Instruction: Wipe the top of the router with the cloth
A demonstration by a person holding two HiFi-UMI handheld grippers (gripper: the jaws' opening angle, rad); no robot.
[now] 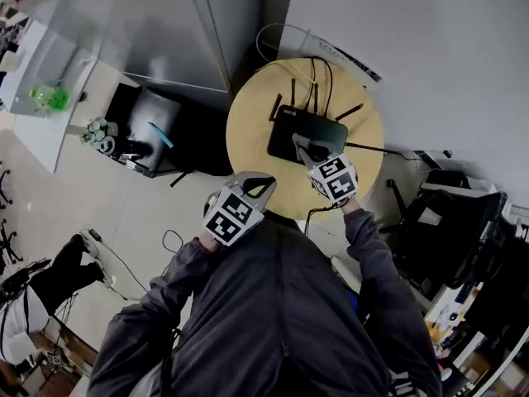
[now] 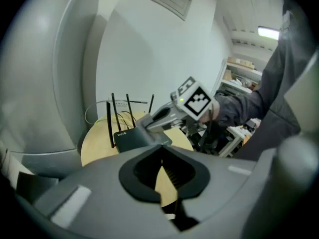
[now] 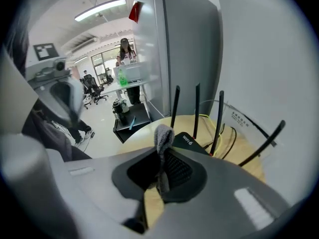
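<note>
A black router (image 1: 307, 132) with several upright antennas lies on a round wooden table (image 1: 248, 131). In the head view my right gripper (image 1: 305, 145) reaches over the router's near edge. It is shut on a grey cloth (image 3: 163, 136), which sticks up from between the jaws in the right gripper view, just in front of the router (image 3: 188, 141). My left gripper (image 1: 261, 185) hovers over the table's near edge, left of the router, shut with nothing in it. The left gripper view shows its own jaws (image 2: 160, 151) closed, and beyond them the router (image 2: 130, 138) and the right gripper (image 2: 149, 124).
A tall grey cabinet (image 1: 165, 31) stands behind the table on the left, with a low black stand (image 1: 149, 135) beside it. Cables (image 1: 318, 77) run off the table's far side toward the white wall. Black office equipment (image 1: 455, 222) crowds the right.
</note>
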